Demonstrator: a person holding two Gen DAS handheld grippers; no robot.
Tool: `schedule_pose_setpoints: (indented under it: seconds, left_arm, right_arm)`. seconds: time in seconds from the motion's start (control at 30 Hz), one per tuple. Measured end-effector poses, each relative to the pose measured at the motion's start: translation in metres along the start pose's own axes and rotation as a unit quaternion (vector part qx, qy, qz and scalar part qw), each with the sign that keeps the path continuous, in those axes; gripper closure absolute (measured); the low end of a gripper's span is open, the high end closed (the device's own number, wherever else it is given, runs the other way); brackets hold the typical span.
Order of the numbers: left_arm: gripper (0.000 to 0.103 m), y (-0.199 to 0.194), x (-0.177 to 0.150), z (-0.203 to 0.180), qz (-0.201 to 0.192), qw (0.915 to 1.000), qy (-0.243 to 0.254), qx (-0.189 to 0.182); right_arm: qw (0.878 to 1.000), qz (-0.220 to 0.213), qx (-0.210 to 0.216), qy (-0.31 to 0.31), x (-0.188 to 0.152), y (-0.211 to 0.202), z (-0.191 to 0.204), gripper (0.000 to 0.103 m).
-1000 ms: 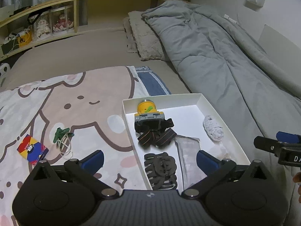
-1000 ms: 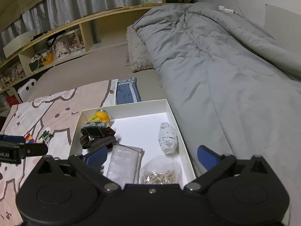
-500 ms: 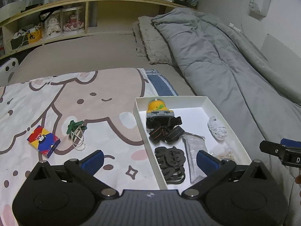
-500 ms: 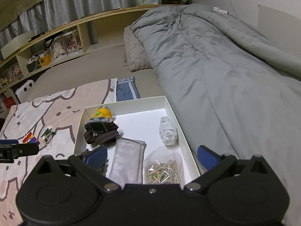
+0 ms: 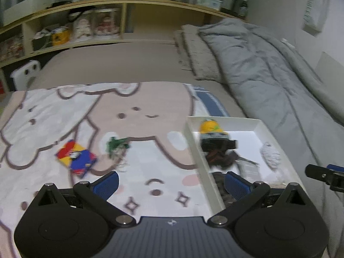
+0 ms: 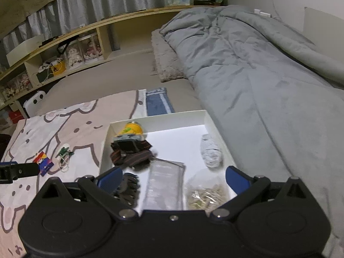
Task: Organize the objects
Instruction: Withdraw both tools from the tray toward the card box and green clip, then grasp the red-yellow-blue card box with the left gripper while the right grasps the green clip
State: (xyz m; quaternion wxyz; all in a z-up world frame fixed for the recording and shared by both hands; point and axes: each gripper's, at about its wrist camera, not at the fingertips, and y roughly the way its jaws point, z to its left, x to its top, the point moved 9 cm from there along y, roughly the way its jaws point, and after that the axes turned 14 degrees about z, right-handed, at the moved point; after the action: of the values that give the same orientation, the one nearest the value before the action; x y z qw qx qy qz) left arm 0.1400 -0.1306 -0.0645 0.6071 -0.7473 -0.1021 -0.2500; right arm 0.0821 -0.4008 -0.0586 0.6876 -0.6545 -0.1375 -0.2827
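Observation:
A white box (image 5: 279, 135) (image 6: 209, 118) sits on the bed and holds a yellow headlamp (image 5: 211, 129) (image 6: 131, 132) with a dark strap, a white cloth bundle (image 5: 269, 158) (image 6: 211, 153), a clear packet (image 6: 165, 185), a bag of small clips (image 6: 205, 195) and a black hair claw (image 6: 129, 188). Left of the box, on the cartoon blanket (image 5: 64, 111), lie a red, yellow and blue card pack (image 5: 75, 159) (image 6: 44, 162) and a green clip with white cord (image 5: 117, 147) (image 6: 64, 154). My left gripper (image 5: 171, 182) is open above the blanket by the box's left wall. My right gripper (image 6: 174, 177) is open over the box's near end.
A grey duvet (image 6: 258, 64) covers the bed's right side, with a fluffy pillow (image 6: 165, 64) behind the box. A blue striped cloth (image 6: 159, 103) lies at the box's far edge. Wooden shelves (image 5: 86, 28) with figurines run along the back wall.
My left gripper has swung left, so the box has slid to the right of its view and the card pack and green clip sit nearer the centre. The right gripper has barely moved.

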Motion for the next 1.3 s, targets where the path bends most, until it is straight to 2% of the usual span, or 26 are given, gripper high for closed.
schedule_pose_setpoints:
  seconds: [0.4,0.6,0.8,1.07,1.2,1.3]
  left_arm:
    - [0.000,-0.009,0.009,0.099,-0.018,0.9949,-0.079,0.060]
    - [0.000,-0.001,0.008,0.142,-0.021,0.9890,-0.126,0.075]
    - [0.000,0.016,0.006,0.180,-0.019,0.9811,-0.178,0.074]
    - [0.000,0.053,0.002,0.211,-0.005,0.9639,-0.261,0.053]
    - [0.000,0.074,0.005,0.218,0.006,0.9592,-0.278,0.053]
    - [0.000,0.089,0.008,0.221,0.009,0.9593,-0.278,0.051]
  right_arm:
    - [0.998,-0.002,0.044,-0.043,0.020,0.031,0.084,0.000]
    - [0.995,-0.006,0.071,-0.073,0.028,0.045,0.135,0.000]
    - [0.992,-0.010,0.097,-0.085,0.031,0.068,0.179,0.000]
    - [0.993,-0.017,0.082,-0.085,0.030,0.115,0.214,0.000]
    - [0.993,-0.009,0.066,-0.097,0.024,0.144,0.226,0.000]
    - [0.991,-0.003,0.059,-0.117,0.019,0.160,0.233,0.000]
